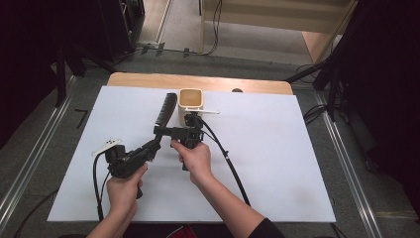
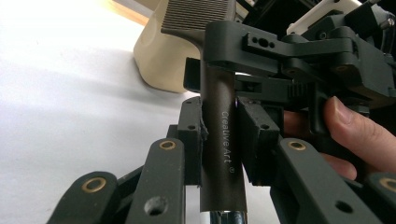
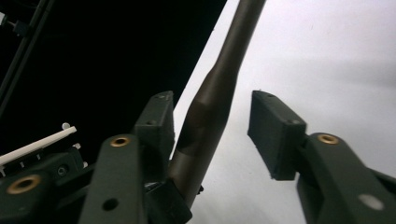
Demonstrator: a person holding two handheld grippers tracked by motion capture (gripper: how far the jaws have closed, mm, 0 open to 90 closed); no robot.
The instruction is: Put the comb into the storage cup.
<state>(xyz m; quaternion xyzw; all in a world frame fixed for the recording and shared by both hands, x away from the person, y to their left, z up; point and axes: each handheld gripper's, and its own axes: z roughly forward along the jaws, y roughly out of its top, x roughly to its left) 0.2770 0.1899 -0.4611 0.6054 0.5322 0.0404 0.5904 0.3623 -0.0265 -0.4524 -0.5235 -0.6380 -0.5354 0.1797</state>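
On the white table cover (image 1: 277, 163) the work in hand looks like a handover of a dark brush between the two tools, probably on its way to the beige cup (image 1: 190, 101) that stands at the far edge of the cover. The left gripper (image 1: 156, 140) is clamped on the brush (image 1: 166, 110): in the left gripper view its pads (image 2: 195, 142) press both sides of the brown handle (image 2: 223, 140), just below the lettering, with the ribbed head (image 2: 198, 17) rising in front of the cup (image 2: 161, 60). The right gripper (image 1: 165, 130) comes across from the right at the level of the handle, its jaws spread apart; in the right gripper view the handle (image 3: 212, 98) runs up between them, close against one pad (image 3: 156, 123) and well clear of the other (image 3: 273, 133), so it has not taken hold. Whether that near pad actually touches the handle is hard to tell from this angle. The next move, as I judge it, calls for the right jaws to close squarely on the handle before the left lets go, or the brush could tip. Both forearms reach in from the near edge, the left hand (image 1: 124, 186) low and angled up to the right, the right hand (image 1: 194, 157) nearer the cup with the wrist turned so its tool points left across the brush.
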